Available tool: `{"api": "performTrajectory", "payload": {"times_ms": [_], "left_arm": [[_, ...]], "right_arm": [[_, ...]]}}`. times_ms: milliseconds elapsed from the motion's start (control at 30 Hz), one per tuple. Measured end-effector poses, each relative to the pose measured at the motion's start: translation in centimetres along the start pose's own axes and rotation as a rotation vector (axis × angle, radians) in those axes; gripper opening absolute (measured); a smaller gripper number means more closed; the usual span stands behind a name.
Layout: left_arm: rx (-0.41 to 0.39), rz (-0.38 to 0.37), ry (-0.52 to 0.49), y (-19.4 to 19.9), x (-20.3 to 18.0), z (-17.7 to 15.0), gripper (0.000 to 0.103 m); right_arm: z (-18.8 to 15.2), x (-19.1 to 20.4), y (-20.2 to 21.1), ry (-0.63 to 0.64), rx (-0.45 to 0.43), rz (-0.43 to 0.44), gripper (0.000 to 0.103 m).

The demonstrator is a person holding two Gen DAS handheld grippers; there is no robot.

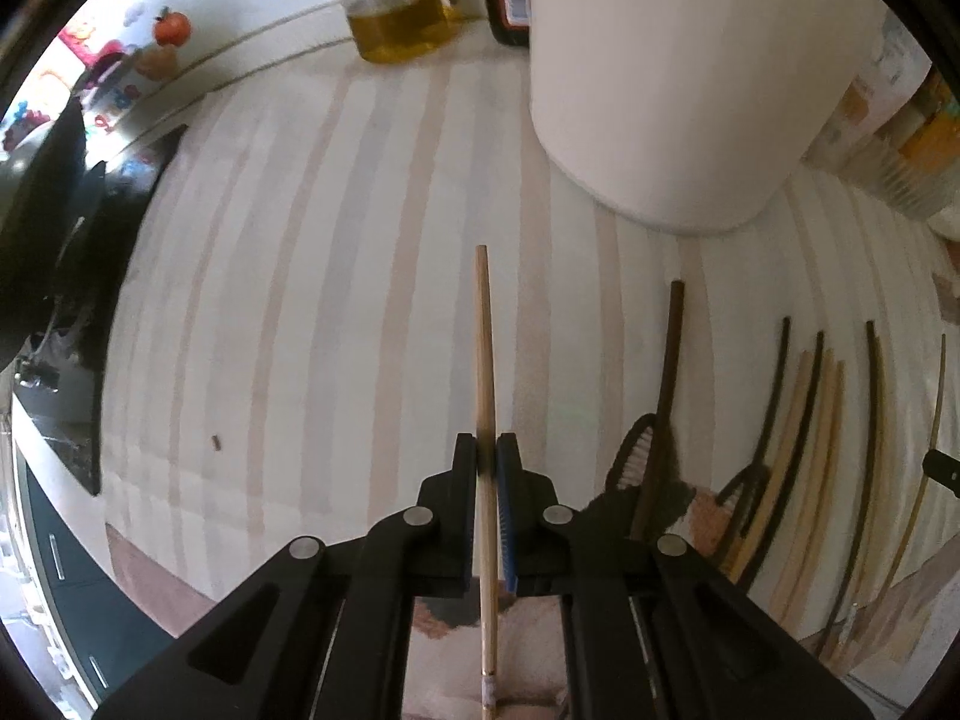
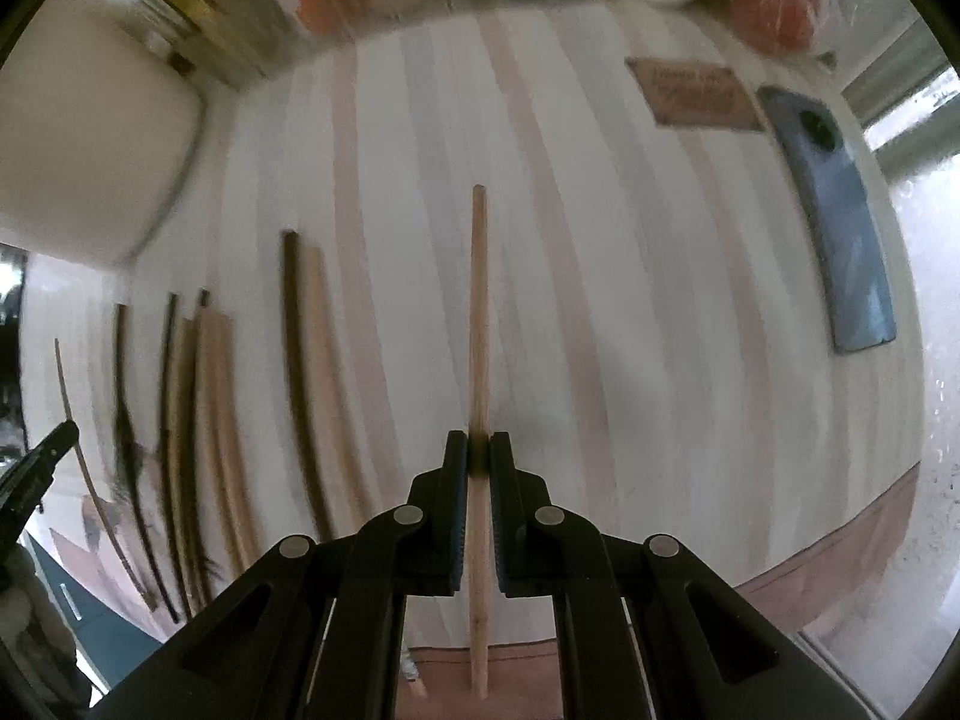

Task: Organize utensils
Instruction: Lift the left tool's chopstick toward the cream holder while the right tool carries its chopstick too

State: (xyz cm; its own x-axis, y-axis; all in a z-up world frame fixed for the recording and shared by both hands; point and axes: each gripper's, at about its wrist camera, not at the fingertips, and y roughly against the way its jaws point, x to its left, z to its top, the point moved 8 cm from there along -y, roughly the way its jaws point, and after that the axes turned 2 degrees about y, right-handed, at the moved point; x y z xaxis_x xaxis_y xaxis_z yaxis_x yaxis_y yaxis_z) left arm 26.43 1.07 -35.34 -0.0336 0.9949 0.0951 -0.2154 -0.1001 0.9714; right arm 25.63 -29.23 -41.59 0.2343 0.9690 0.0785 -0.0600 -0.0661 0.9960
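Striped cloth (image 1: 300,300) covers the counter, with sorted sticks (image 2: 204,420) lined up in a row. Each gripper pinches one pale stick lengthwise, likely for laying it parallel: left gripper (image 1: 487,450) on a chopstick (image 1: 485,348), right gripper (image 2: 479,447) on a wooden stick (image 2: 479,312).

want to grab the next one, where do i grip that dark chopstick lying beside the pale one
Grip the dark chopstick near mid-length, from above, fingers straddling its width. It lies flat, and the pale chopstick hugs its right side, so nudging them apart first may help.

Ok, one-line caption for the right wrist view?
Right gripper shut on a light wooden chopstick above the striped cloth, sorted sticks at left.
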Motion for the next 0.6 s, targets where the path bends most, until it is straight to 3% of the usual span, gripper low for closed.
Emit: {"api": "performTrajectory", "payload": {"times_ms": [467, 600], "left_arm": [[-0.179, -0.046, 0.066, 10.4, 1.3, 1.6, 0.004], [-0.235, -0.059, 0.094, 13.1, 2.0, 2.6, 0.004]], "right_arm": [[0.8, 3.6, 10.1, 0.064, -0.26, 0.11, 0.007], [2.7, 5.4, 13.0, 0.088, -0.323, 0.15, 0.007]]}}
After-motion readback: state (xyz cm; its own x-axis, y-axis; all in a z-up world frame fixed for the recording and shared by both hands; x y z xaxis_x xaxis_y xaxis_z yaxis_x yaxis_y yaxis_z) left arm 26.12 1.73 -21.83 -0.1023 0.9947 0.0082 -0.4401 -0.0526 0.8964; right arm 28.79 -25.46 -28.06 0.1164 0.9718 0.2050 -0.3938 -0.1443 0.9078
